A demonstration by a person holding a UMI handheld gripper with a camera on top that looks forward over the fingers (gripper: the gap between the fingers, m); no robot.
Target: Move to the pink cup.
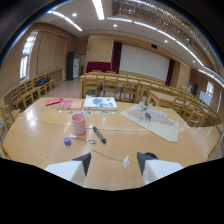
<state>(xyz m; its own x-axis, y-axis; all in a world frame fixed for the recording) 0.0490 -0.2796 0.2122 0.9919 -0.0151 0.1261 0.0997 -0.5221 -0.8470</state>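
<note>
The pink cup (78, 123) stands upright on the wooden table (35, 140), well beyond my fingers and a little to the left of them. My gripper (114, 161) is open, its two white fingers (80, 165) spread apart with nothing between them but bare table. A black marker (99, 134) lies just right of the cup. A small purple cube (67, 141) and a spoon-like metal piece (84, 139) lie in front of the cup, between it and my left finger.
A small clear wrapper (125, 161) lies just ahead of my right finger. A book (100, 103), red and pink items (59, 103) and a plastic sheet with objects (152, 119) sit farther back. Rows of wooden chairs (125, 87) stand beyond the table.
</note>
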